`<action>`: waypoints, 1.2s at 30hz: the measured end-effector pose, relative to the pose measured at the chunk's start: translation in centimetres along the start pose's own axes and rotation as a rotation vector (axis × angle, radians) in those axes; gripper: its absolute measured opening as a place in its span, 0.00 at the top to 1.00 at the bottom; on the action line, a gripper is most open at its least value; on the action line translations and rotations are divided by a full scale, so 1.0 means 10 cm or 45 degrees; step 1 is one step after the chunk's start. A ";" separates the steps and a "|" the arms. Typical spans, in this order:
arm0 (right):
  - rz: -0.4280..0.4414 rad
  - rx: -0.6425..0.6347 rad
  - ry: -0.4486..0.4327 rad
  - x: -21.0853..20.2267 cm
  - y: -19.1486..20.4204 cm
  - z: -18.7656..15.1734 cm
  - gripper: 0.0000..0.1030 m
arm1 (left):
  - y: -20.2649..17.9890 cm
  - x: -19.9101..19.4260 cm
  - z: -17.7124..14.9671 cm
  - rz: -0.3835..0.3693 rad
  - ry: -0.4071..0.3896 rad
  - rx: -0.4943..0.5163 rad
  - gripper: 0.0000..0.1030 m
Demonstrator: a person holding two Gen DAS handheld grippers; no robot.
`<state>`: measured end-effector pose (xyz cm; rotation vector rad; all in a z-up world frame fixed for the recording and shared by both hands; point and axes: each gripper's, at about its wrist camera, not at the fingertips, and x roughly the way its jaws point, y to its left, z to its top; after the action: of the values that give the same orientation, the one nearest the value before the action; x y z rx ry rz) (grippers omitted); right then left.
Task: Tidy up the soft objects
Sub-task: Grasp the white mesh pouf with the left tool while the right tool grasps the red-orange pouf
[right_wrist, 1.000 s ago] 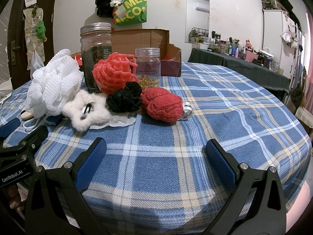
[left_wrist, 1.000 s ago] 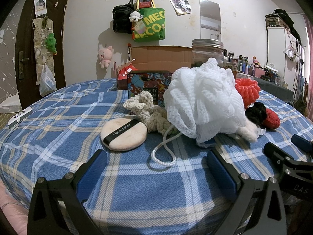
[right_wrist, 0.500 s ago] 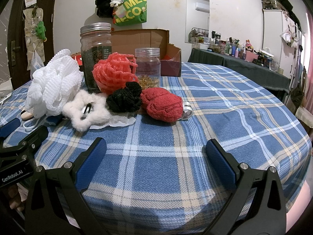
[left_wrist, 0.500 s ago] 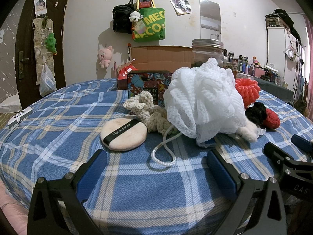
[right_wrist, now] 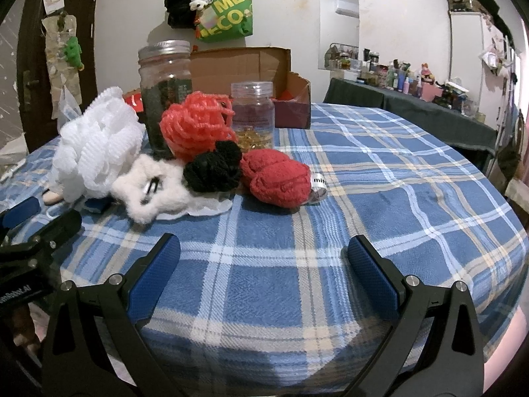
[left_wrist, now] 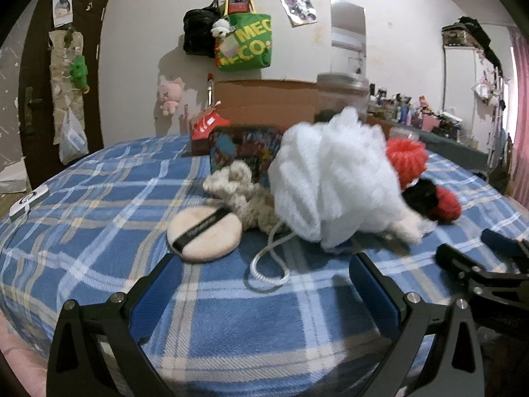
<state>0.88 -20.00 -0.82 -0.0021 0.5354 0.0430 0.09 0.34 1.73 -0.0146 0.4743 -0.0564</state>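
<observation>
Presently both grippers hover low over the plaid-covered table (right_wrist: 380, 172), empty. The left gripper (left_wrist: 261, 281) has its jaws spread wide, nothing between them; the right gripper (right_wrist: 263, 258) likewise.

Location: the soft objects sit bunched at the left gripper's 12 to 2 o'clock and at the right gripper's 10 to 12 o'clock.

Risks, as judged:
- The white mesh bath pouf (left_wrist: 334, 178) leans on its neighbours, and its cord loop (left_wrist: 266, 269) trails toward the left gripper. A snagged cord would likely drag the pouf and whatever rests against it.
- The tall lidded glass jar (right_wrist: 165, 96) and the smaller plastic jar (right_wrist: 253, 115) stand just behind the pile; a careless pull could tip either.
- The left wrist view is motion-blurred, so fine contact cannot be confirmed.

Count:
- one white pouf
- one coral mesh pouf (right_wrist: 195, 125)
- one black scrunchie (right_wrist: 213, 167)
- one red knitted piece (right_wrist: 276, 178)
- one white fluffy star clip (right_wrist: 148, 188)
- one beige crocheted piece (left_wrist: 243, 192)
- one powder puff (left_wrist: 204, 233)
- two jars.
</observation>
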 end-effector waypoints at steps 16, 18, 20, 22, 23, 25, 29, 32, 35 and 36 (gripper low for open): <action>0.327 -0.055 -0.014 0.09 -0.13 0.79 0.00 | -0.09 0.02 0.63 -0.245 0.027 0.063 0.00; 0.394 -0.065 0.029 0.21 -0.12 0.89 0.00 | -0.10 0.08 0.69 -0.266 0.049 0.094 0.00; 0.454 -0.073 0.075 0.32 -0.11 0.94 0.00 | -0.13 0.14 0.72 -0.284 0.080 0.120 0.00; 0.500 -0.088 0.116 0.42 -0.08 0.97 0.00 | -0.13 0.22 0.73 -0.311 0.113 0.138 0.00; 0.519 -0.095 0.133 0.47 -0.07 0.98 0.01 | -0.14 0.25 0.72 -0.318 0.128 0.142 0.00; 0.543 -0.113 0.162 0.54 -0.03 0.99 0.09 | -0.12 0.30 0.71 -0.328 0.152 0.149 0.03; 0.601 -0.118 0.231 0.64 0.06 0.97 0.51 | -0.16 0.36 0.66 -0.370 0.187 0.177 0.17; 0.633 -0.109 0.236 0.63 0.07 0.92 0.58 | -0.16 0.37 0.62 -0.402 0.200 0.176 0.28; 0.609 -0.119 0.191 0.54 0.07 0.92 0.60 | -0.15 0.35 0.62 -0.424 0.197 0.163 0.43; 0.600 -0.118 0.175 0.50 0.06 0.92 0.60 | -0.14 0.34 0.62 -0.430 0.193 0.153 0.46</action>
<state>9.85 -19.04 4.48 0.0312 0.6619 0.5307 5.90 -1.29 5.73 0.0281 0.6161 -0.4201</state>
